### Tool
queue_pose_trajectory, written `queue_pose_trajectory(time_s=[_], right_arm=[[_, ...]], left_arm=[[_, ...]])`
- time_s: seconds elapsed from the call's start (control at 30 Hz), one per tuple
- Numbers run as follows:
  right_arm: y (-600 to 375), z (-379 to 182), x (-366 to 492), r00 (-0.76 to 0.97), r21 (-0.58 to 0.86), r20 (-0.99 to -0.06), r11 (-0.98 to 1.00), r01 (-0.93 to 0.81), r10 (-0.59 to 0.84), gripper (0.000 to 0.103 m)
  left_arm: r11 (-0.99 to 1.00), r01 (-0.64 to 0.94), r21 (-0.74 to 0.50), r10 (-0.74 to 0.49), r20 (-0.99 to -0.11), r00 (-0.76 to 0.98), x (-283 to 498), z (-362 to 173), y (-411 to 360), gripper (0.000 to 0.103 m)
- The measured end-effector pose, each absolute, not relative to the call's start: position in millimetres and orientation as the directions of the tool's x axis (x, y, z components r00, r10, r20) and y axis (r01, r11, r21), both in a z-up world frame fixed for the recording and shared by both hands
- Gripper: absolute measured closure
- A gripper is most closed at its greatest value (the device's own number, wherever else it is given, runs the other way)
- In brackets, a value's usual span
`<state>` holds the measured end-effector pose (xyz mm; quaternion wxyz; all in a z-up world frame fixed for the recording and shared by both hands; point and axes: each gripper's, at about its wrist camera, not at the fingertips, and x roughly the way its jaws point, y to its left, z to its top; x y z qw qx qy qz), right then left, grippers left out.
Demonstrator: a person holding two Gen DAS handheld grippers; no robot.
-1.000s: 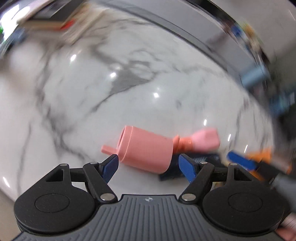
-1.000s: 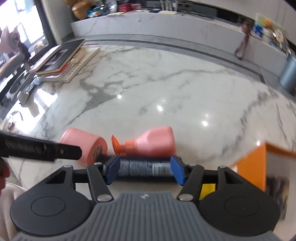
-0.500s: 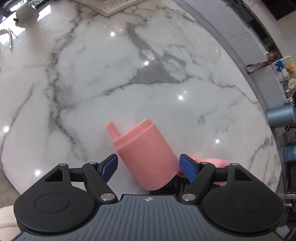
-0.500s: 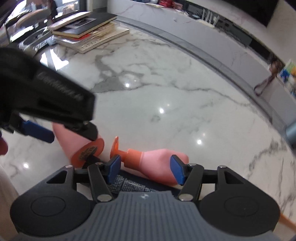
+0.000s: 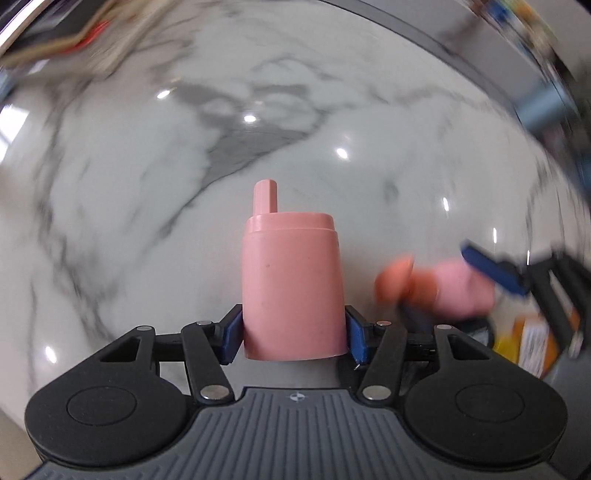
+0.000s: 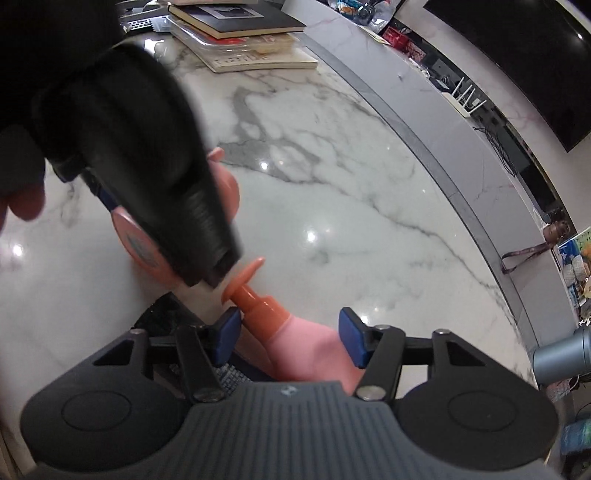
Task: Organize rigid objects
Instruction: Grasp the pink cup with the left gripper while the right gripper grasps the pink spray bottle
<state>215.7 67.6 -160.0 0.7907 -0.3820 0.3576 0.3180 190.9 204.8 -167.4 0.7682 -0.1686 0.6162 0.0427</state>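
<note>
Pink cup (image 5: 291, 291) is pinched by the left tool (image 5: 293, 334); right tool (image 6: 290, 338), spread, straddles the bottle (image 6: 306, 347); next, squeeze it.

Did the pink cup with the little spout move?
Yes. The pink cup lay on its side on the marble table a second ago; now the left gripper clamps it, spout pointing away from the camera.

White marble table (image 6: 369, 192) with grey veins, stacked books (image 6: 243, 33) at far edge, pink bottle (image 6: 314, 354) lying on it
</note>
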Motion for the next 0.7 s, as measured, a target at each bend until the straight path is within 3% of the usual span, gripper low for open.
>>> queue_pose_trajectory(time_s=[0.03, 0.17, 0.23, 0.3, 0.37, 0.47, 0.7], right_arm=[[66, -159, 218, 0.536, -0.365, -0.81, 0.511, -0.778, 0.239, 0.064], [57, -151, 239, 0.479, -0.248, -0.838, 0.6, -0.761, 0.261, 0.072], [49, -146, 244, 0.424, -0.14, -0.851, 0.645, -0.752, 0.31, 0.096], [40, -142, 254, 0.33, 0.008, -0.871, 0.681, -0.732, 0.364, 0.096], [36, -141, 251, 0.295, 0.056, -0.876, 0.687, -0.725, 0.382, 0.093], [33, -135, 246, 0.3, 0.03, -0.875, 0.662, -0.749, 0.379, 0.091], [49, -141, 243, 0.245, -0.033, -0.899, 0.502, -0.864, 0.362, 0.081]], left_arm=[[0.953, -0.229, -0.201, -0.147, -0.962, 0.229, 191, -167, 205, 0.04], [0.976, -0.108, -0.189, -0.163, -0.963, 0.213, 188, -167, 209, 0.04], [0.982, -0.05, -0.18, -0.165, -0.962, 0.217, 186, -166, 209, 0.04], [0.982, -0.039, -0.183, -0.17, -0.961, 0.218, 184, -165, 210, 0.039], [0.979, -0.052, -0.197, -0.18, -0.956, 0.231, 181, -163, 212, 0.032], [0.978, -0.036, -0.204, -0.187, -0.946, 0.264, 176, -155, 214, 0.023], [0.992, -0.001, -0.128, -0.12, -0.939, 0.322, 183, -144, 212, 0.022]])
